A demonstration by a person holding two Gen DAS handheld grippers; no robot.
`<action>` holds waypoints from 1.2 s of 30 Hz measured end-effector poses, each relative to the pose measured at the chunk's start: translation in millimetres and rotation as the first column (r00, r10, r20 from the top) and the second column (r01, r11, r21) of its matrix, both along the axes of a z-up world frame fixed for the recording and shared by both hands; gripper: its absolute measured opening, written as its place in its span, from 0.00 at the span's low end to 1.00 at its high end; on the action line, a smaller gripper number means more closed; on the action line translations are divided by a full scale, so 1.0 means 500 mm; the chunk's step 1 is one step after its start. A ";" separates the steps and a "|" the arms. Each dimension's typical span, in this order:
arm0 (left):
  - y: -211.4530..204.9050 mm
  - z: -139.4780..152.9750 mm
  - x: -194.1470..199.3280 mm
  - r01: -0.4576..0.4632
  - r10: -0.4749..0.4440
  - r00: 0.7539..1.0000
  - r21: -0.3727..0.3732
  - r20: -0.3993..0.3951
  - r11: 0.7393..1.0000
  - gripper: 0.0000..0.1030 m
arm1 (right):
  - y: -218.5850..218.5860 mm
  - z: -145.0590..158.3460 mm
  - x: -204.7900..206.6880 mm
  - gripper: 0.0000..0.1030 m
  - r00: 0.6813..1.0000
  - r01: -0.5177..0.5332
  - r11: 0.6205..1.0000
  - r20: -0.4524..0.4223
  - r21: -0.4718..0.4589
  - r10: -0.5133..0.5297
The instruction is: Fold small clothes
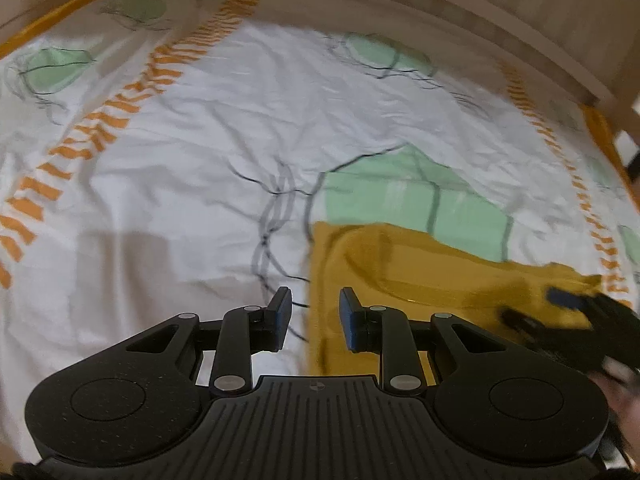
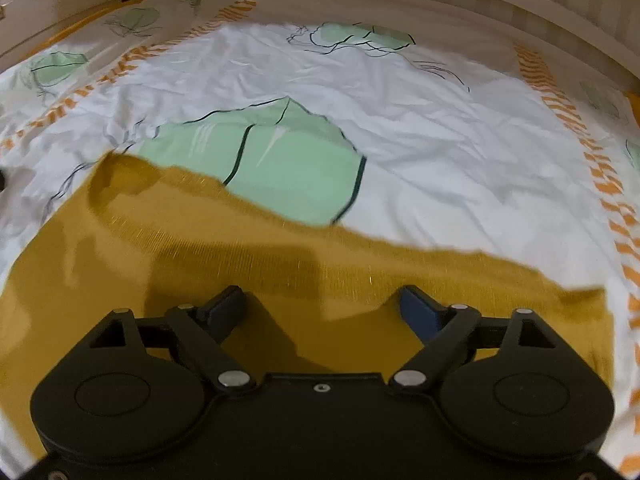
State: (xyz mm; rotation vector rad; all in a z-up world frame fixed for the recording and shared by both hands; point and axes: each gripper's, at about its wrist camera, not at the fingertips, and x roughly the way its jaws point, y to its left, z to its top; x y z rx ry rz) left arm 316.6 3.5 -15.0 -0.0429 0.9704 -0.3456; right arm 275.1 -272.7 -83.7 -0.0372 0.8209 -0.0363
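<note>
Under right gripper (image 2: 322, 312), mustard garment (image 2: 280, 280), flat

Mustard-yellow knit garment (image 2: 280, 280), spread flat on the bed, a curved seam or neckline near its upper left corner, top edge slanting across a green leaf print.

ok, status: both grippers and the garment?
Left gripper open, empty. Right gripper wide open, empty. Mustard garment flat on duvet cover. Nothing in the way.
</note>
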 end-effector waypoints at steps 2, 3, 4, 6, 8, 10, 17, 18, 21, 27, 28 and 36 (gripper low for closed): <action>-0.005 0.002 -0.001 0.013 -0.014 1.000 -0.024 -0.009 1.000 0.25 | -0.003 -0.002 0.036 0.87 1.000 0.027 1.000 -0.004 0.013 -0.027; -0.008 0.002 -0.002 0.018 -0.019 1.000 -0.026 -0.008 0.999 0.25 | -0.005 -0.002 0.049 0.87 0.999 0.037 0.999 -0.006 0.018 -0.037; -0.010 0.003 -0.002 0.024 -0.024 1.000 -0.023 -0.005 0.999 0.25 | -0.008 -0.003 0.063 0.87 0.999 0.047 0.999 -0.009 0.025 -0.047; -0.008 0.005 -0.003 0.021 -0.021 1.000 -0.017 0.002 1.000 0.25 | -0.014 -0.006 0.086 0.87 0.997 0.069 0.997 -0.020 0.042 -0.068; -0.004 0.008 -0.003 0.015 -0.015 1.000 -0.021 0.004 1.000 0.25 | -0.020 -0.007 0.098 0.87 0.996 0.089 0.994 -0.031 0.057 -0.087; -0.001 0.009 -0.001 0.012 -0.012 1.000 -0.022 0.006 1.000 0.25 | -0.022 0.000 0.094 0.87 0.995 0.097 0.993 -0.022 0.068 -0.096; 0.004 0.009 0.003 -0.014 0.015 1.000 -0.028 0.002 0.999 0.25 | 0.014 0.044 0.028 0.87 0.999 0.016 0.998 0.047 0.054 -0.018; 0.003 0.009 0.003 -0.014 0.014 1.000 -0.027 0.004 1.000 0.25 | 0.016 0.047 0.015 0.87 0.999 0.007 0.998 0.048 0.070 -0.010; 0.001 0.005 0.002 -0.005 0.005 1.000 -0.014 0.003 1.000 0.25 | 0.005 0.055 -0.028 0.87 0.998 0.011 0.993 0.053 0.115 -0.017; -0.026 0.002 -0.012 0.027 -0.027 1.000 -0.007 0.002 1.000 0.25 | -0.055 0.056 -0.134 0.87 0.998 0.060 0.995 0.032 0.079 -0.063; -0.033 0.000 -0.016 0.036 -0.036 0.999 -0.008 0.000 0.999 0.25 | -0.067 0.055 -0.152 0.87 0.997 0.071 0.996 0.023 0.058 -0.073; -0.104 -0.029 -0.055 0.120 -0.120 0.992 -0.014 -0.039 0.993 0.25 | -0.146 0.047 -0.246 0.87 0.987 0.163 0.985 -0.020 0.065 -0.162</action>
